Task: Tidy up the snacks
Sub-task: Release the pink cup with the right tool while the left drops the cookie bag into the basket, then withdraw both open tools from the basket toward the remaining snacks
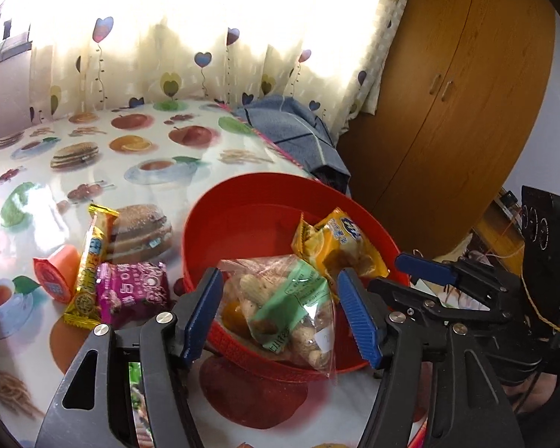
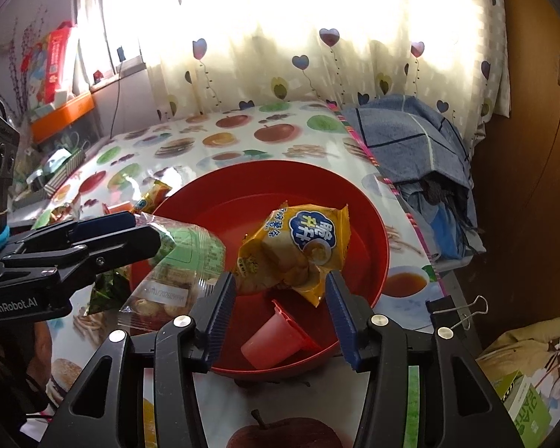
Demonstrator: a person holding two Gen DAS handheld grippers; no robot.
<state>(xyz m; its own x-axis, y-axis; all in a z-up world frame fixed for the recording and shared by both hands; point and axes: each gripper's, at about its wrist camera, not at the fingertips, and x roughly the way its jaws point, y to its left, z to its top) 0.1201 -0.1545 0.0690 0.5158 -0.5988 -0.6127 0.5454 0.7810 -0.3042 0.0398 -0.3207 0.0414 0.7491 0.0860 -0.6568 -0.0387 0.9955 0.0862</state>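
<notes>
Sunlit heart-print curtains back a table under a glossy fruit-and-burger oilcloth, with a wooden wardrobe to the right and a blue checked cloth heaped at the table's far corner. Near the front edge sits the red bowl, largest of the task's things. Inside it: a clear bag of biscuits with a green label draped over the near-left rim, a yellow chip packet leaning mid-bowl, and a small red jelly cup on its side at the bottom. Your left gripper stands released astride the clear bag, pads apart from it; your right gripper is likewise open, the yellow packet between its jaws but not pinched. Judged: both drops are made. Back each gripper straight out so no pad drags a wrapper over the rim; the clear bag overhangs and looks likeliest to slide. Left of the bowl, well clear, wait an orange jelly cup, a yellow bar and a magenta packet; take the nearest magenta one first, flat grip across its width.
</notes>
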